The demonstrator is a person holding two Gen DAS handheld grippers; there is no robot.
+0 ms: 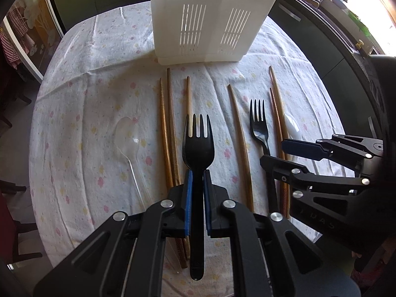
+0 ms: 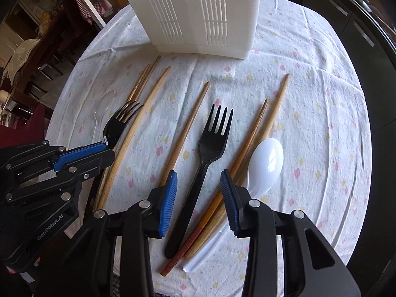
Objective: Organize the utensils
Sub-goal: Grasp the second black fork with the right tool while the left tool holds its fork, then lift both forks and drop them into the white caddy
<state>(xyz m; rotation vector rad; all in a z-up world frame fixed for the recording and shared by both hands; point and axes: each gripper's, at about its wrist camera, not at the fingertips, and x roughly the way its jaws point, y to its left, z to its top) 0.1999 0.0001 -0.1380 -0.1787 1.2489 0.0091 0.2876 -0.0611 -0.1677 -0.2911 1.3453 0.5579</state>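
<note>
My left gripper (image 1: 196,173) is shut on a black plastic fork (image 1: 198,143), held above the cloth with tines pointing at the white slotted utensil caddy (image 1: 210,19). It also shows in the right wrist view (image 2: 106,148), fork head (image 2: 118,123) sticking out. My right gripper (image 2: 199,175) is open over a second black fork (image 2: 208,153) lying on the cloth, one finger on each side of its handle. A white spoon (image 2: 266,165) lies to its right. A clear spoon (image 1: 128,136) lies at the left. Several wooden chopsticks (image 1: 241,143) lie between them.
The round table has a flowered white cloth (image 2: 321,123). The caddy (image 2: 198,12) stands at the far side, behind the utensils. Dark kitchen cabinets (image 1: 321,37) lie beyond the table. A chair and dark furniture (image 2: 37,74) stand at the left.
</note>
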